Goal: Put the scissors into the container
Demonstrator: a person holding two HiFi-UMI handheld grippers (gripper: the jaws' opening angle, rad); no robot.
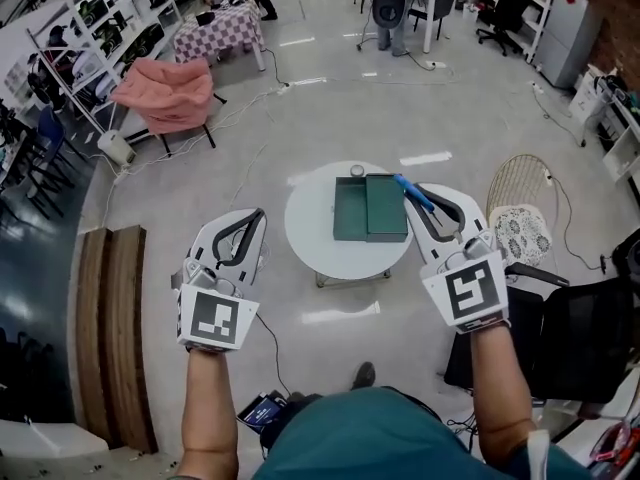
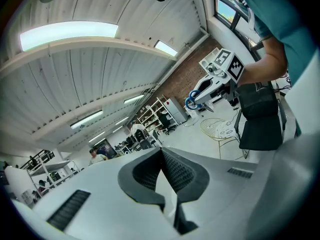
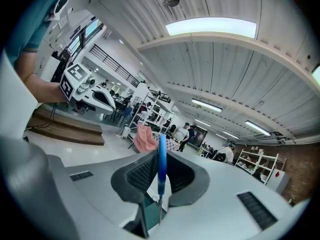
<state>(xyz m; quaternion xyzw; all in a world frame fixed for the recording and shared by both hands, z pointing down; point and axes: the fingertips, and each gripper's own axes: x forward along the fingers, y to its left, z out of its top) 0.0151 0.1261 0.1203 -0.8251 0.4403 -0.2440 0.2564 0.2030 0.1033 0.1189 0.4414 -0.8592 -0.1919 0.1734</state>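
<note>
Person's teal shirt (image 1: pixel 370 438) fills bottom centre. Left tool (image 1: pixel 255 218) (image 2: pixel 162 156) sits lower left, off the round white worktop (image 1: pixel 308 240), jaws pressed together with nothing between. Right tool (image 1: pixel 425 194) (image 3: pixel 160 184), right of centre, pinches blue-handled scissors (image 1: pixel 412 192) (image 3: pixel 161 159). The blue handle pokes past the tips, over the right edge of the dark green rectangular container (image 1: pixel 352 213). Container sits mid-worktop, open tray left, flat green panel (image 1: pixel 386 208) touching its right side.

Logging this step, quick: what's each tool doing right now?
Left tool: closed, empty.
Right tool: closed on the scissors.
</note>
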